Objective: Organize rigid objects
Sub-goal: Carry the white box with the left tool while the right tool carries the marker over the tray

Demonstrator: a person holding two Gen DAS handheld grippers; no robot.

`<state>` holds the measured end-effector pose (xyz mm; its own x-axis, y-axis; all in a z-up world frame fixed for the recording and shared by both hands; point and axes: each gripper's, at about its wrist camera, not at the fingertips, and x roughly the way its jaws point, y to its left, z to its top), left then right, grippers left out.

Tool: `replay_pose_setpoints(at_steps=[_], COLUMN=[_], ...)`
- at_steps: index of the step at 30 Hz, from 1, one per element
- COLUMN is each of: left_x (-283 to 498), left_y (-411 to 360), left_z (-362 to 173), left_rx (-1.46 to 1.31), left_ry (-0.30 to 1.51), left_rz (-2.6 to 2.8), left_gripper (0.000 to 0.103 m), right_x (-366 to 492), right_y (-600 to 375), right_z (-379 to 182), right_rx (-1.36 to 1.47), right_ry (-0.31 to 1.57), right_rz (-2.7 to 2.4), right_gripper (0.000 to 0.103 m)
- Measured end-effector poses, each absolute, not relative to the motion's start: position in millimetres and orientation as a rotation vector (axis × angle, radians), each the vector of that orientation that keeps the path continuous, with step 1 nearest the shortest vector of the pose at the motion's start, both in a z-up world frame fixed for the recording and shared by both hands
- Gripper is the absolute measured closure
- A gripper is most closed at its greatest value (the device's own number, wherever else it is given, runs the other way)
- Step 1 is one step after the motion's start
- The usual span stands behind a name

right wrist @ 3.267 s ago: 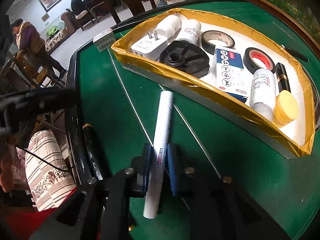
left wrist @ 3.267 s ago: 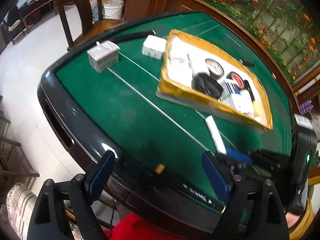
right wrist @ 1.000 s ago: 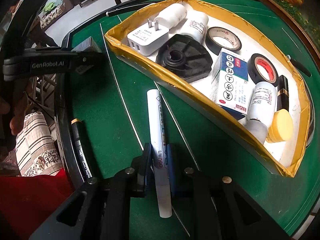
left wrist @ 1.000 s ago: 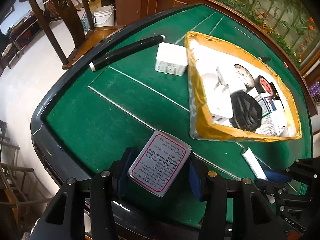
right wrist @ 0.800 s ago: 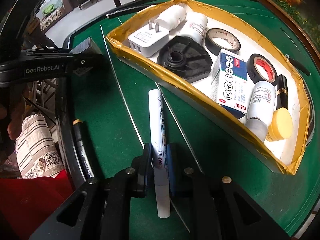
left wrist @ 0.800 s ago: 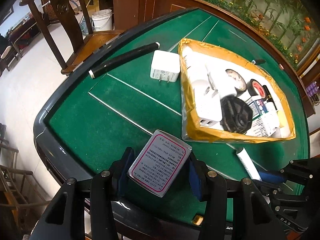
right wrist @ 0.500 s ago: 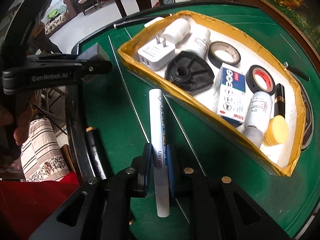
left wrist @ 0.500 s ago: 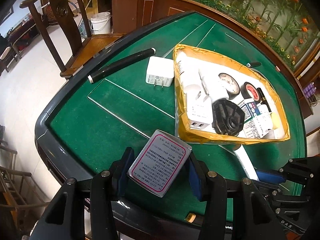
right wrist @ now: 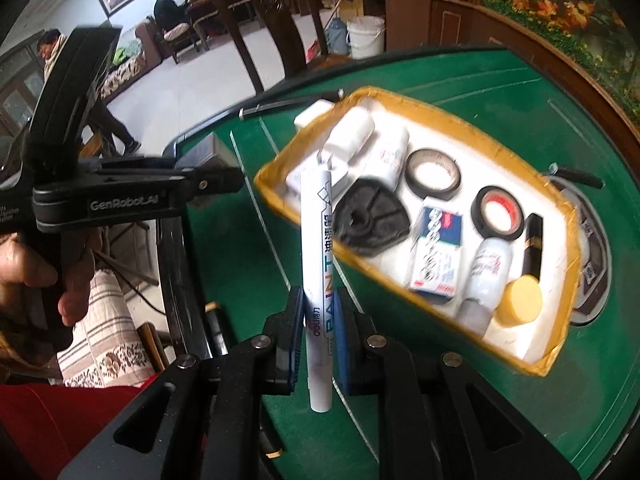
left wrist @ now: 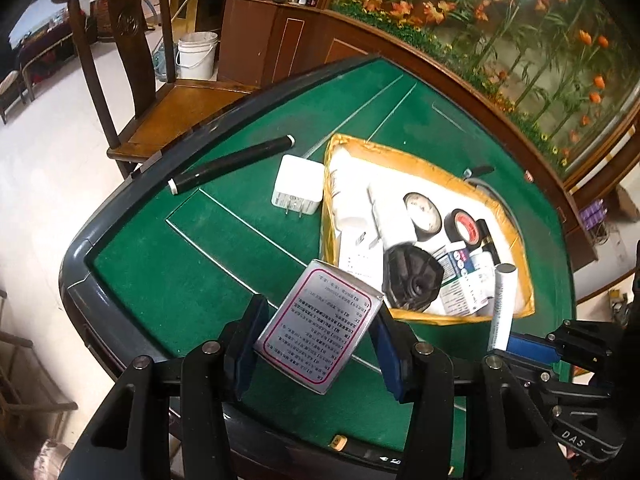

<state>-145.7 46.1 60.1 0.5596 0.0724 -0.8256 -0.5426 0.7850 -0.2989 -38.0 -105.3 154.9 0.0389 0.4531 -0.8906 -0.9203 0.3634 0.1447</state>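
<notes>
Left wrist view looks down on a green felt table point(left wrist: 192, 272) with a dark raised rim. A yellow-edged tray point(left wrist: 404, 162) sits far right of centre, holding a black tape roll point(left wrist: 464, 224), a pale tape roll point(left wrist: 422, 208), a black plastic disc point(left wrist: 412, 280), a small printed box point(left wrist: 460, 280) and white bottles. Just left of the tray lies a white plug adapter point(left wrist: 298, 186), prongs toward the camera, and farther left a black tube point(left wrist: 232, 164) lies slantwise near the rim. A wooden chair point(left wrist: 132, 64) and a white bucket point(left wrist: 198, 54) stand beyond the table.

The left gripper point(left wrist: 316, 336) points steeply down, its blue pads clamped on the sides of a silver tin point(left wrist: 320, 326) with a pink-bordered label, which is lifted clear of the felt and overlaps the tray's near corner in the view. The right gripper point(right wrist: 316, 322) also slopes down, jaws pinched tight on a white paint marker point(right wrist: 318, 264), held off the table with its far end over the tray's near-left edge. In the right wrist view a hand point(right wrist: 48, 276) wraps the left gripper's handle at the left. Nothing stands between either held thing and the tray.
</notes>
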Motion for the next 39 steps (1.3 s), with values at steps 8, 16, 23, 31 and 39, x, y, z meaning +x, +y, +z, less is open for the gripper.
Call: replay_pose_setpoints(at_steps=[8,16,23,31,39], left_x=[-143,-125,-103,-81,-63], left_y=[49,44,37,32,32], left_z=[62,66,71,71,65], left_rx=[-0.602,-0.555,-0.506,-0.47,-0.466], left_ry=[0.9,0.921,0.935,0.958,0.979], left_rz=[0.362,0.349,0.31,0.271,0.251], left_gripper=[0.049,0.049,0.049,0.049,0.049], right_x=[-28,-6,12,26,44], right_y=[-118,-128,-140,-145,-143], right_z=[160,165,169,167,169], right_rx=[-0.505,-0.457,-0.41,-0.382,-0.376], right_ry=[1.057,1.052,1.048,1.056,1.045], right_rz=[1.101,1.039,0.983,0.943,0.918], right_gripper=[0.089,0.089,0.089,0.089,0.089])
